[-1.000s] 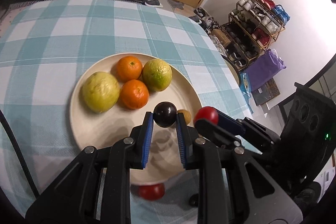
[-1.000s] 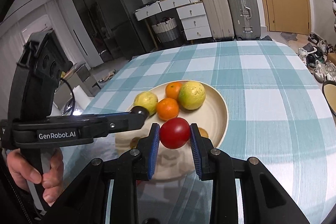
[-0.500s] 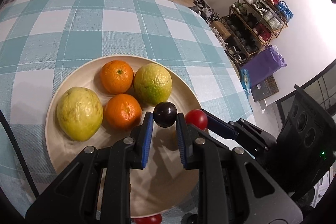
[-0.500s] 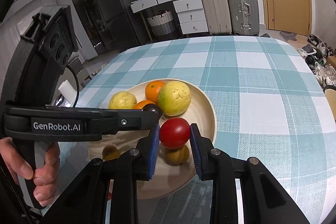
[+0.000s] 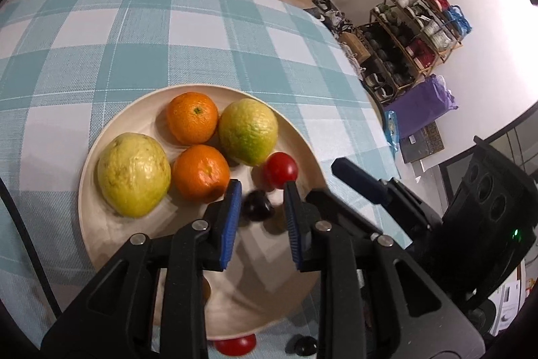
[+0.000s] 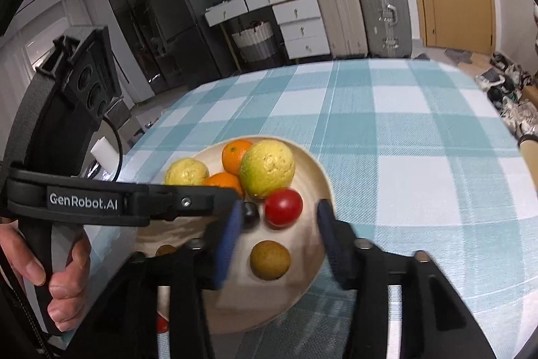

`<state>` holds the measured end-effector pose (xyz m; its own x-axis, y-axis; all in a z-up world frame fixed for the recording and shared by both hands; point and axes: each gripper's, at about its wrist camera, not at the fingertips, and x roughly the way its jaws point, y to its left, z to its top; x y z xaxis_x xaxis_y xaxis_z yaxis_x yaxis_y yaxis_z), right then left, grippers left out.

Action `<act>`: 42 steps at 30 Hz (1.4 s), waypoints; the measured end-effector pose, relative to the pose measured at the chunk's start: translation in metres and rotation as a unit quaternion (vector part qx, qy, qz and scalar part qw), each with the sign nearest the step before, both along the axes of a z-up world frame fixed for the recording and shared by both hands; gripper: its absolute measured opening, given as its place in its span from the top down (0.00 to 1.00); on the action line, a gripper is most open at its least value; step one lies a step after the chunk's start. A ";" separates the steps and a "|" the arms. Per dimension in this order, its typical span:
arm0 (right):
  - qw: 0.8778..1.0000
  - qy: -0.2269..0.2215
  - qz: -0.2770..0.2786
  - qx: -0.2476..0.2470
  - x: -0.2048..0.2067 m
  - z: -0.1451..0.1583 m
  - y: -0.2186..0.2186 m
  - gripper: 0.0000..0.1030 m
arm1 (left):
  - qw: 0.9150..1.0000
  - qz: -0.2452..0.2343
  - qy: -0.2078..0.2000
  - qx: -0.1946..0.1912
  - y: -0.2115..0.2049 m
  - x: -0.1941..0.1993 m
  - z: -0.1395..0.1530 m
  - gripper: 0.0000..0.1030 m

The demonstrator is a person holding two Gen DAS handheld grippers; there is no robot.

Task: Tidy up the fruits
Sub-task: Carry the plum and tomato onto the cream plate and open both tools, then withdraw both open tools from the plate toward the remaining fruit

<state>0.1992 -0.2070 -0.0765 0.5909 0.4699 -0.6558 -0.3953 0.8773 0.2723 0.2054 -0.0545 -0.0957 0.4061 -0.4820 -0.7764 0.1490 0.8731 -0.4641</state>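
Now both pairs of jaws stand apart and empty: the dark fruit (image 5: 256,206) lies between the left gripper (image 5: 260,217) jaws, the red tomato (image 6: 283,207) between the right gripper (image 6: 277,232) ones.

**What We Cannot See**

Below the plate (image 5: 101,244), we see a red fruit (image 5: 235,345) half hidden by its rim. A small brown fruit (image 6: 165,250) peeks out behind our blurred right gripper (image 6: 279,232); its kind escapes us.

glossy tomato (image 5: 279,170), seemingly woven tablecloth (image 5: 141,32)
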 end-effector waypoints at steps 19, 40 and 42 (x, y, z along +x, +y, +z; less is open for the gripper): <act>0.997 -0.057 -0.041 0.009 -0.059 0.043 -0.028 0.23 | 0.992 0.046 -0.053 0.104 0.010 -0.073 0.037 0.56; 0.993 -0.110 -0.032 0.018 -0.113 0.077 -0.011 0.09 | 0.978 0.104 -0.108 0.144 0.037 -0.136 0.062 0.20; 0.993 -0.114 -0.032 0.018 -0.118 0.078 -0.010 0.06 | 0.978 0.105 -0.111 0.142 0.041 -0.142 0.062 0.18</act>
<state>0.0814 -0.2169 0.0018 0.7513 0.4475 -0.4851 -0.3944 0.8937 0.2137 0.0634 -0.0138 -0.0332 0.6472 -0.1474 -0.7479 0.0214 0.9842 -0.1755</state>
